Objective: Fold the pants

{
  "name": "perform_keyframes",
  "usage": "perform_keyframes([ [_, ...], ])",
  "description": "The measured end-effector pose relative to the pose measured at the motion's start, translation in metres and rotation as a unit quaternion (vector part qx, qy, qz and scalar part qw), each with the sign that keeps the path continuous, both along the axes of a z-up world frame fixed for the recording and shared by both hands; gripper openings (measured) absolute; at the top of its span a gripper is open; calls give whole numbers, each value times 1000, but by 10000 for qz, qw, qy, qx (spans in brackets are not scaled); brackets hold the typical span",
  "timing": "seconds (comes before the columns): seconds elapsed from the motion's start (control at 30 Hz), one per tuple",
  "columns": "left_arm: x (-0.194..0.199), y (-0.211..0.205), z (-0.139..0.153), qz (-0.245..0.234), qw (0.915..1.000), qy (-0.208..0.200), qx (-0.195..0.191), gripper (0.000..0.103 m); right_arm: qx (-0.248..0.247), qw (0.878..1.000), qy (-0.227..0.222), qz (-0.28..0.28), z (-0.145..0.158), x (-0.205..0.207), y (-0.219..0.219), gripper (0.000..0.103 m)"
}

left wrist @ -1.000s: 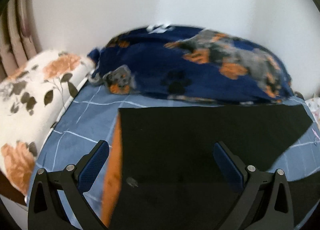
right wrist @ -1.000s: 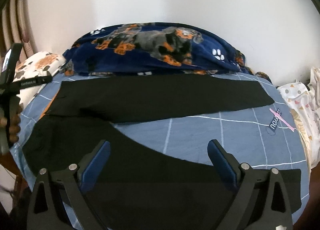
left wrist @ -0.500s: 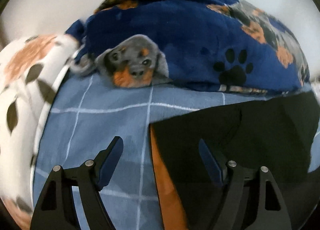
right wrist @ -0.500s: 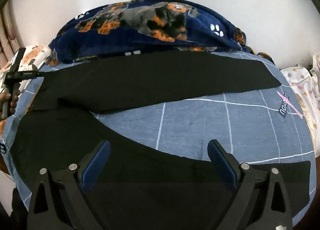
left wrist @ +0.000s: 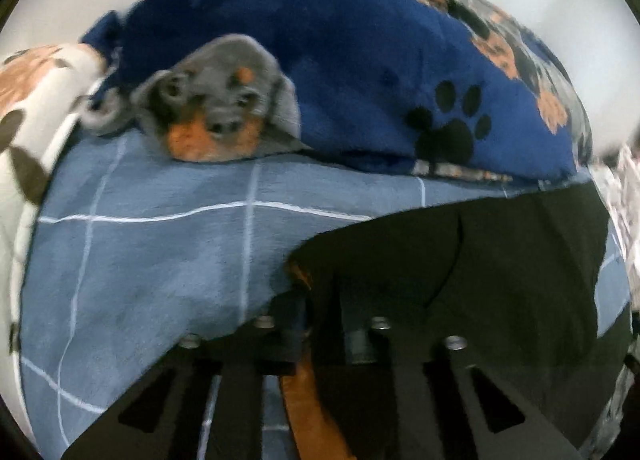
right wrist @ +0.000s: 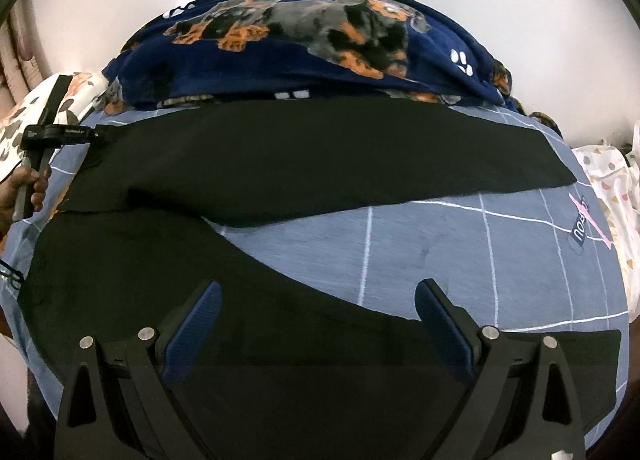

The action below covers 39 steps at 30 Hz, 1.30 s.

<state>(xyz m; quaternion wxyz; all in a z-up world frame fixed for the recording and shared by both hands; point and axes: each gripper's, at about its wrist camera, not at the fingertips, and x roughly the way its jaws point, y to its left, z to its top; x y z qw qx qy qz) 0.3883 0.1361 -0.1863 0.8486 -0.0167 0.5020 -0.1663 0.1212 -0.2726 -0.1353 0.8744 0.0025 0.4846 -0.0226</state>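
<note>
Black pants (right wrist: 304,163) lie spread on the blue checked bed sheet (right wrist: 440,256), legs splayed apart to the right. In the left wrist view my left gripper (left wrist: 320,300) is shut on the far corner of the pants' waistband (left wrist: 460,260), whose orange lining (left wrist: 308,408) shows between the fingers. The left gripper also shows in the right wrist view (right wrist: 94,133) at the waist's far left corner. My right gripper (right wrist: 316,316) is open and empty, hovering over the near leg (right wrist: 280,340).
A navy dog-print blanket (right wrist: 312,51) is bunched along the wall behind the pants. A floral pillow (left wrist: 28,99) lies at the left. A patterned white cloth (right wrist: 608,179) lies at the bed's right edge.
My left gripper moved forward to the far waist corner and shut on it. My right gripper stayed open and shifted slightly nearer over the near leg.
</note>
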Motion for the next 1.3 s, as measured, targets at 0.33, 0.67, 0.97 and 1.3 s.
perform_keyframes([
  [0.33,-104,-18,79,141,9882,-1446,-485,8,2169,9761,-119,67,22,50,-15,96],
  [0.67,-241,-27,102,146,9802,-1755,-909,9,4263,9029,242,-507,5,145,-29,94],
  [0.97,-275,-26,77,485,9841,-1213,-1201,10,4656,8705,844,-1357,-51,189,-52,8],
  [1.3,-280,1,81,791,9875,-1086,-830,12,3989,9132,-40,-835,1,83,-32,6],
])
